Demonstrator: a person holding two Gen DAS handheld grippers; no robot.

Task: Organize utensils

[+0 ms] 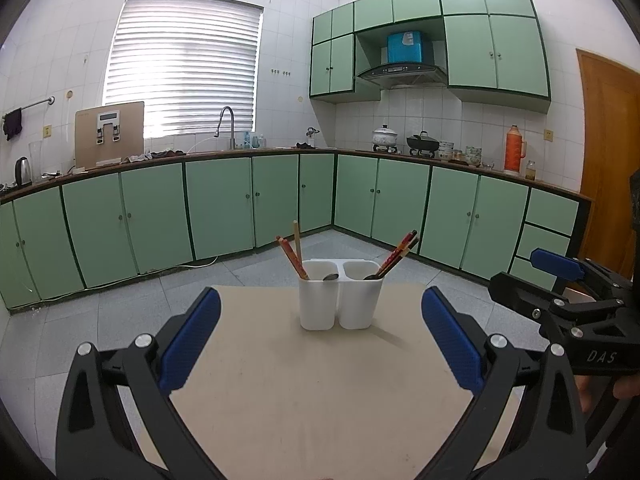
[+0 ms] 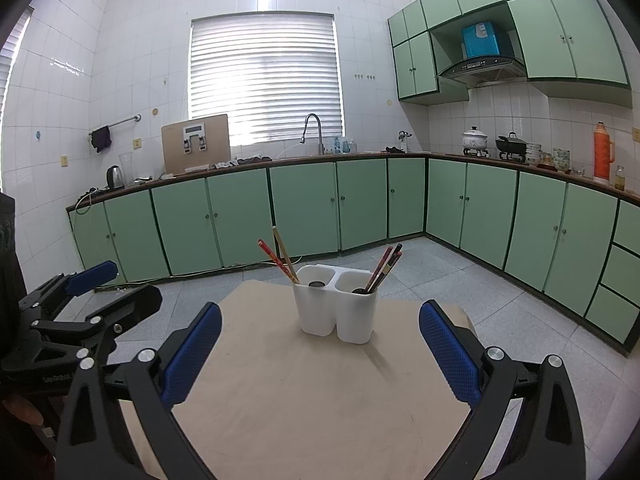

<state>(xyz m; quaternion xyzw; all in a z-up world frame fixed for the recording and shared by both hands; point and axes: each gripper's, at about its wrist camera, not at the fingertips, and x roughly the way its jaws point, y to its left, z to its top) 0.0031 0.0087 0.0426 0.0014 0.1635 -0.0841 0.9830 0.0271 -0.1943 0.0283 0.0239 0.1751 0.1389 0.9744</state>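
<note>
A white two-compartment utensil holder (image 1: pixel 339 300) (image 2: pixel 336 307) stands upright near the far edge of a beige table (image 1: pixel 304 396) (image 2: pixel 304 392). Its left compartment holds red and wooden chopsticks (image 1: pixel 293 254) (image 2: pixel 280 256) and a spoon (image 1: pixel 330 277). Its right compartment holds dark red chopsticks (image 1: pixel 400 254) (image 2: pixel 385 266) and a dark spoon (image 2: pixel 359 291). My left gripper (image 1: pixel 320 340) is open and empty, short of the holder. My right gripper (image 2: pixel 320 350) is open and empty, also short of it. Each gripper shows at the side of the other's view, the right (image 1: pixel 560 280) and the left (image 2: pixel 92 280).
The table stands on a grey tiled floor (image 1: pixel 120 312). Green cabinets (image 1: pixel 220 208) run along the walls behind, with a sink tap (image 1: pixel 226 124), pots (image 1: pixel 420 142) and an orange thermos (image 1: pixel 515 150) on the counter. A wooden door (image 1: pixel 608 140) is at the right.
</note>
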